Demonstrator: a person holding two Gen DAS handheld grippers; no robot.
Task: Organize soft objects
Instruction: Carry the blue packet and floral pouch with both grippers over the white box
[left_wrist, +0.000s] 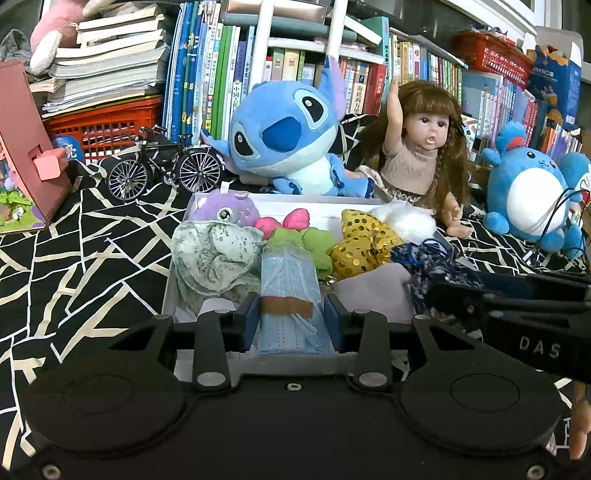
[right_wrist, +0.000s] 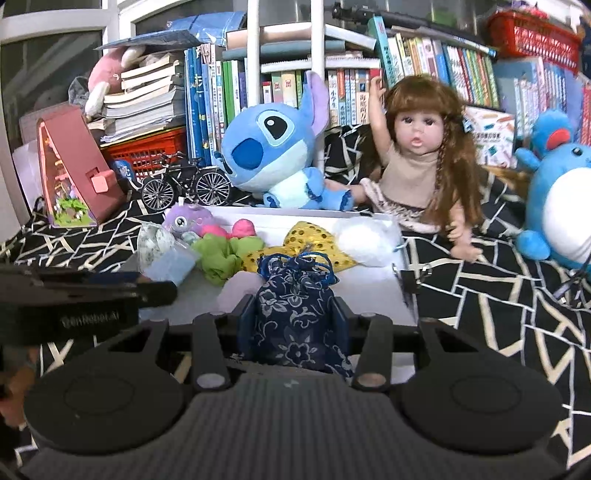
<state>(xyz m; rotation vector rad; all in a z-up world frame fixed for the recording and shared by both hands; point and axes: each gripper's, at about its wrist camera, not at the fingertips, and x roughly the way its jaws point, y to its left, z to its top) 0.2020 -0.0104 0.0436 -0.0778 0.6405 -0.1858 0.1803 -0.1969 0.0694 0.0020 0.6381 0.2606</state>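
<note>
Left claw: I see it angled down over the near edge of the white tray; its blue pads press both sides of a pack of pale blue face masks, narrow gap, pack held.
Mask pack: flat, pleated, in clear crinkly wrap with a brown band across it; at 6 o'clock of the tray.
Right claw: same downward tilt, jaws partly closed onto the navy floral pouch, gripped at its sides.
Pouch: soft printed cloth, drawstring neck gathered at top; at 6 o'clock of the tray in the right wrist view.
Cross view: the right claw's black body enters the left wrist view at 3 o'clock; the left one shows at 9 o'clock in the right view.
Tray contents: crumpled green-speckled cloth at 9 o'clock, purple plush at 11, pink and green fabric piece centre, gold sequin cloth and white fluffy ball at 2.
Behind tray: blue plush at 12 o'clock, long-haired doll at 1, one arm raised.
Surface: black cloth with cream line pattern; whether tabletop or bed lies beneath, I cannot tell.
</note>
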